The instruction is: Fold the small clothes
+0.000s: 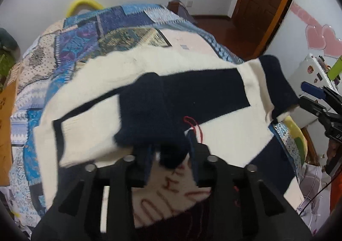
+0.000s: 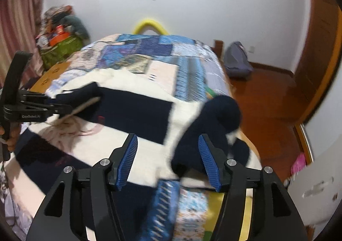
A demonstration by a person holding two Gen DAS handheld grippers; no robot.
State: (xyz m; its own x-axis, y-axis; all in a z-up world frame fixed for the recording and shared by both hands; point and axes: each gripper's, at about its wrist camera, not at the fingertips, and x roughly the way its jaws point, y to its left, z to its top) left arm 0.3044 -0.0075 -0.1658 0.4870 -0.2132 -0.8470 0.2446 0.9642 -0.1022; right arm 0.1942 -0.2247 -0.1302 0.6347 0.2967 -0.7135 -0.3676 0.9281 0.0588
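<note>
Left wrist view: my left gripper (image 1: 171, 151) has its fingers pinched on the navy cuff of the sweater (image 1: 132, 82), sleeve lifted over the cream and navy body spread on the bed (image 1: 81, 35). Right gripper (image 1: 316, 99) sits at the other sleeve's cuff.

Right wrist view: my right gripper (image 2: 168, 159) fingers are spread wide, gripping nothing; the other navy sleeve (image 2: 213, 121) sits bunched just beyond them. Pretty blurry.
</note>
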